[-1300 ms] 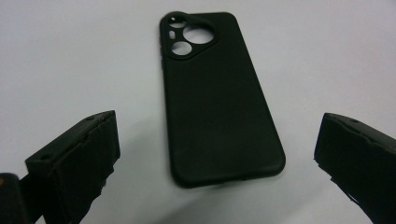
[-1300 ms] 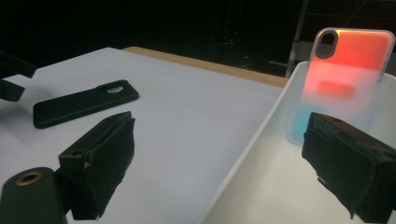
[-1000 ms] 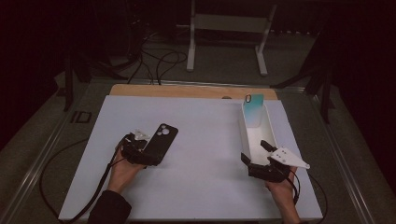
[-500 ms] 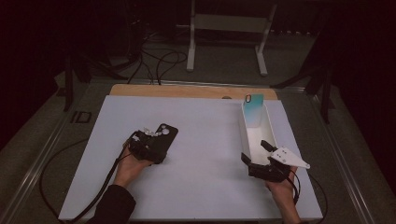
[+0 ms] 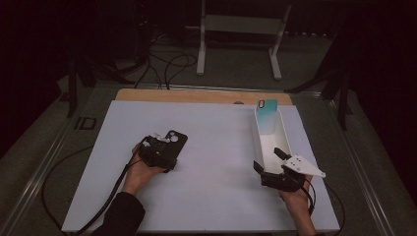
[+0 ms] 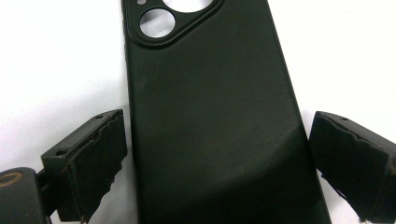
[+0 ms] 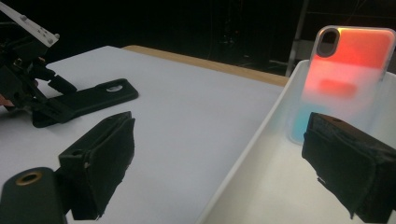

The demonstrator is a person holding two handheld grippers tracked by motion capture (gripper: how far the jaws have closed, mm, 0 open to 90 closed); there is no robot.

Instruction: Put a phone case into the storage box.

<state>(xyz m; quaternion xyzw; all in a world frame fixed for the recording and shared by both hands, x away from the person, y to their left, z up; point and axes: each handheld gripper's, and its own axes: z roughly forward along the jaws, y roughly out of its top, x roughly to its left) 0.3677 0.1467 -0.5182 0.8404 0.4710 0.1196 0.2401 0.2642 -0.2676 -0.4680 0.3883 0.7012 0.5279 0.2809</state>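
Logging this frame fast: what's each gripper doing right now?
Left gripper: open, jaws either side of the black phone case, not clamped on it.
Right gripper: open, holding nothing, at the near end of the white tray.

No readable text from my end — no labels, brands, numbers or signs. Black phone case [image 6: 215, 116] under left hand-held gripper [image 5: 158, 153]: plain back, no logo I can make out. Gradient phone case [image 7: 348, 74] standing in white tray [image 5: 284, 140]: colour only, no print. White desk [image 5: 216, 147] surface — unmarked.
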